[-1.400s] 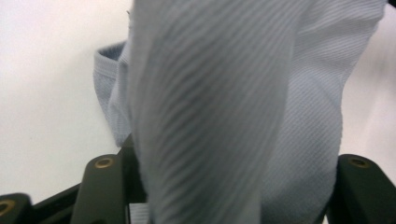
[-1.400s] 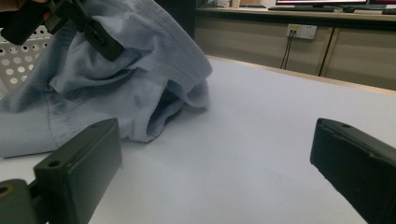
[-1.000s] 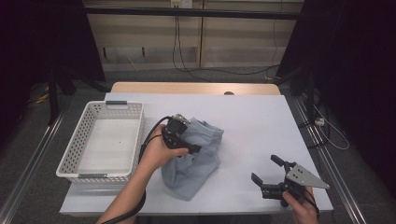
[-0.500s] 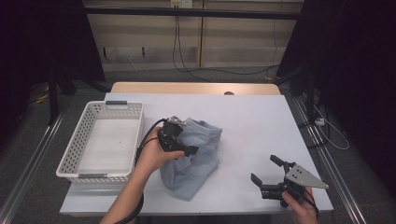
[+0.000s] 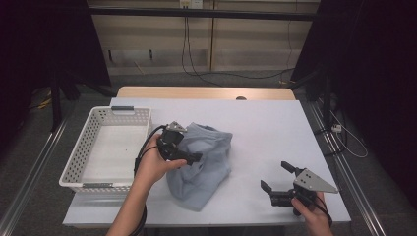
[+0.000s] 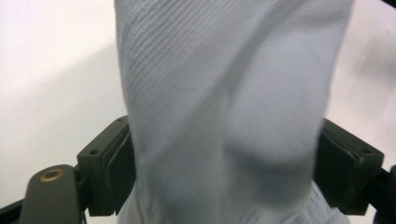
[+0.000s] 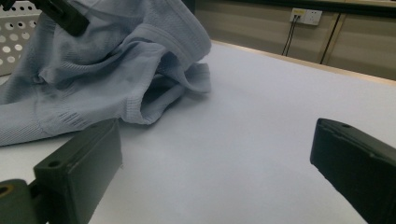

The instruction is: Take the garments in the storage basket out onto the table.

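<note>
On a white tabletop (image 5: 265,132), a pale blue garment (image 5: 204,164) is clamped in the left gripper (image 5: 189,156) jaws. At four o'clock, the right gripper (image 5: 278,179) is held with jaws apart.

Lab: framed table (image 5: 275,128), trailing cables (image 5: 196,59)

A white table (image 5: 275,128) fills the middle of the high view, with a strip of bare wood (image 5: 206,92) along its 12 o'clock edge; behind it runs a beige panelled wall (image 5: 246,44), black cables (image 5: 192,54) hanging down it to a grey floor (image 5: 162,81); a white wall socket (image 7: 306,16) with two plugged leads sits on that wall; dark curtains (image 5: 373,73) close in at 9 and 3 o'clock; metal rails (image 5: 344,167) flank the table; light is dim and even.
</note>
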`<state>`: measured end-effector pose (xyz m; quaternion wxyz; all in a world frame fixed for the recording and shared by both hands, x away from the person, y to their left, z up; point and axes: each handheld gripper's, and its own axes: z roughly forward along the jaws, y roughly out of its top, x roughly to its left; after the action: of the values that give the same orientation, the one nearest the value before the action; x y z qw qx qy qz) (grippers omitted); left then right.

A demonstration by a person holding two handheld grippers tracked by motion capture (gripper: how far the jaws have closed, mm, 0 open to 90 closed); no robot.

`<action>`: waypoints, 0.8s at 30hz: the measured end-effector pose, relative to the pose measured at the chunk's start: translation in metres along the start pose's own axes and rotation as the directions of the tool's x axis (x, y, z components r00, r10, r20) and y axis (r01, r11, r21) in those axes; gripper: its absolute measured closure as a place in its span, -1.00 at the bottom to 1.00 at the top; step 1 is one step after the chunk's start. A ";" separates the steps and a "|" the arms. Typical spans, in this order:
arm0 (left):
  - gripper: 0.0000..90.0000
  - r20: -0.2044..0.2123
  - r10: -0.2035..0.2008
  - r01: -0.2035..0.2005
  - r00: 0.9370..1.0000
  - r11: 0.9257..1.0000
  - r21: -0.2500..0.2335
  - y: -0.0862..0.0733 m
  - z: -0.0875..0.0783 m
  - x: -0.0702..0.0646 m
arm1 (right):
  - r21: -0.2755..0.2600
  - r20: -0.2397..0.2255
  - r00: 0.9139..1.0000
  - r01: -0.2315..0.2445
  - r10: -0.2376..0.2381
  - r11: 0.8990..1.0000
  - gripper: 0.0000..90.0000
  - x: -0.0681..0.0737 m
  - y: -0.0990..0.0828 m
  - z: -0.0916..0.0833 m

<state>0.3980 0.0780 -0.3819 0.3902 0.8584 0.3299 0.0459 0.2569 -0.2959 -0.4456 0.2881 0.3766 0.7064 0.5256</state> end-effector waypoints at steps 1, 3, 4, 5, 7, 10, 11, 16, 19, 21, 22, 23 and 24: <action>-0.63 -0.001 -0.001 0.001 1.000 1.000 0.006 0.000 -0.001 0.001 | 0.003 -0.002 1.000 0.001 -0.001 1.000 -0.96 0.001 0.001 0.002; -0.64 -0.012 -0.001 0.002 1.000 1.000 0.009 0.000 -0.003 0.003 | 0.013 -0.015 1.000 0.000 0.001 1.000 -0.97 0.005 0.004 0.007; -0.64 -0.019 0.001 -0.001 1.000 1.000 0.008 0.000 -0.004 0.003 | 0.023 -0.024 1.000 -0.006 0.006 1.000 -0.98 0.006 0.005 0.010; -0.65 -0.017 -0.005 0.005 1.000 1.000 0.005 -0.001 -0.004 0.004 | 0.033 -0.025 1.000 -0.010 0.011 0.999 -0.98 0.008 0.006 0.014; -0.66 -0.022 -0.003 0.003 1.000 1.000 0.000 -0.001 -0.005 0.005 | 0.052 -0.028 0.999 -0.019 0.021 0.998 -0.98 0.010 0.009 0.022; -0.68 -0.026 -0.008 0.008 1.000 1.000 -0.004 -0.001 -0.009 0.006 | 0.072 -0.026 1.000 -0.015 0.017 0.997 -0.97 0.014 0.013 0.036; -0.69 -0.031 -0.006 0.006 1.000 1.000 -0.010 -0.002 -0.010 0.006 | 0.069 -0.037 0.999 -0.022 0.025 0.997 -0.97 0.015 0.015 0.040; -0.71 -0.044 -0.015 0.015 0.999 1.000 -0.006 -0.004 -0.012 0.009 | 0.088 -0.074 0.995 -0.068 0.074 0.994 -0.95 0.019 0.021 0.062; -0.71 -0.045 -0.027 0.026 0.999 1.000 -0.003 -0.006 -0.011 0.010 | 0.113 -0.103 0.989 -0.092 0.104 0.989 -0.90 0.022 0.024 0.075; -0.71 -0.051 -0.021 0.021 0.999 1.000 0.000 -0.006 -0.011 0.010 | 0.129 -0.122 0.986 -0.095 0.111 0.987 -0.81 0.025 0.026 0.083; -0.70 -0.051 -0.014 0.014 0.999 1.000 0.003 -0.006 -0.012 0.010 | 0.132 -0.132 0.984 -0.099 0.117 0.986 -0.75 0.027 0.027 0.086; -0.70 -0.047 -0.021 0.021 0.999 1.000 0.001 -0.006 -0.012 0.010 | 0.135 -0.139 0.983 -0.100 0.118 0.986 -0.68 0.029 0.027 0.089; -0.70 -0.050 -0.017 0.017 0.999 1.000 -0.001 -0.006 -0.012 0.010 | 0.133 -0.146 0.982 -0.098 0.118 0.986 -0.62 0.031 0.028 0.092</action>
<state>0.3981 0.0949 -0.3796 0.3823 0.8540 0.3470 0.0640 0.3203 -0.2170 -0.4453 0.1797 0.3902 0.7365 0.5224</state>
